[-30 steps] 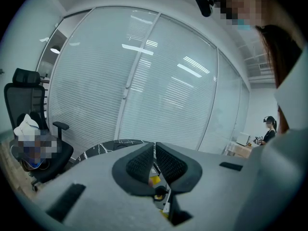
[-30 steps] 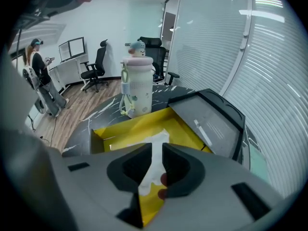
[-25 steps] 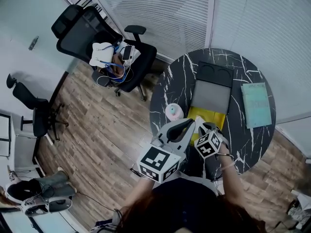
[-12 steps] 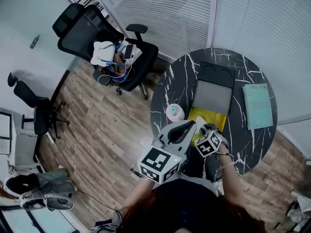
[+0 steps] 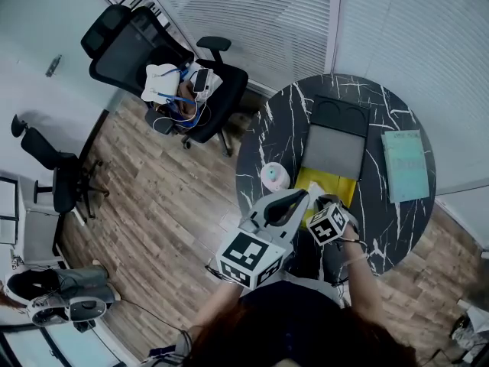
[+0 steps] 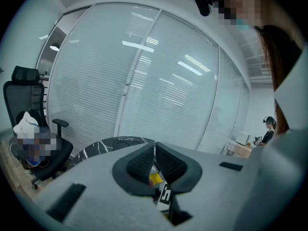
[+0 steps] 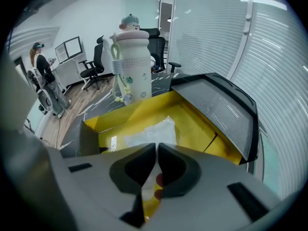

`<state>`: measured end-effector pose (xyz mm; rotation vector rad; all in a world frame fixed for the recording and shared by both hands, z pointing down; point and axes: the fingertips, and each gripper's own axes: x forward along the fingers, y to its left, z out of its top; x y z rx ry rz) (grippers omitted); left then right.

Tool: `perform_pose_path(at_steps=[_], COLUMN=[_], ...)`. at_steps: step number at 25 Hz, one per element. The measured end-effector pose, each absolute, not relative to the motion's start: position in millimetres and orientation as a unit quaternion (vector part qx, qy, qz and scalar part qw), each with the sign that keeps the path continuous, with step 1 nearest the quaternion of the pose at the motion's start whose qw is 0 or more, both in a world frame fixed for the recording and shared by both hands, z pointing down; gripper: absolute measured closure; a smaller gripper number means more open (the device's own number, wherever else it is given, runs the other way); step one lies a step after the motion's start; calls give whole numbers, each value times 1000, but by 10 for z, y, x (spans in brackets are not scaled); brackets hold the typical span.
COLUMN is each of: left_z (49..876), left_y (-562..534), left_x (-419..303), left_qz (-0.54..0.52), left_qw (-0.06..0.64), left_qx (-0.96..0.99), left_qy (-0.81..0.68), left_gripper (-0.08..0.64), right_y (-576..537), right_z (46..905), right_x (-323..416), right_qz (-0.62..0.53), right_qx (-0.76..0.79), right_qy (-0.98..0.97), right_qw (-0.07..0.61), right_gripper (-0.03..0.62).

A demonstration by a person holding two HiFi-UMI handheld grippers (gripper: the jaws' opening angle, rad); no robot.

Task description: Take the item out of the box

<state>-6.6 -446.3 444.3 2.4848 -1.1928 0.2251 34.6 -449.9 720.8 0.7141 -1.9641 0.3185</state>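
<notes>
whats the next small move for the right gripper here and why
Probably lift the right gripper a little: its jaws are together right at the near edge of the clear bag lying in the open yellow box, though whether they pinch it is unclear. The left gripper is shut and empty.

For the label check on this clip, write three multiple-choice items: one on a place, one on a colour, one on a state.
1. Where does the clear plastic bag lie?
A. in the open cardboard box
B. on the floor
C. on a chair
2. What colour is that box?
A. red
B. yellow
C. blue
3. How do the fingers of the left gripper stand?
A. wide apart
B. together
C. round a cup

Key: A, the bag shows inside the box walls; B, walls and flaps are yellow; B, the pads meet with nothing between.
</notes>
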Motion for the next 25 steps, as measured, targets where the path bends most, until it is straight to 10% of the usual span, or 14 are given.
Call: perform_pose_path(at_steps=[25], left_z=[4247], left_y=[-4176], left_x=[-174], left_qz=[62], left_qw=[167], left_qx=[886], left_qy=[-429], left_gripper=[532], right_y=[-4495], right_z=[6734], right_x=[502], right_qz=[118], right_qx=[372], right_qy=[-808], right_qw=[441], right_gripper=[569])
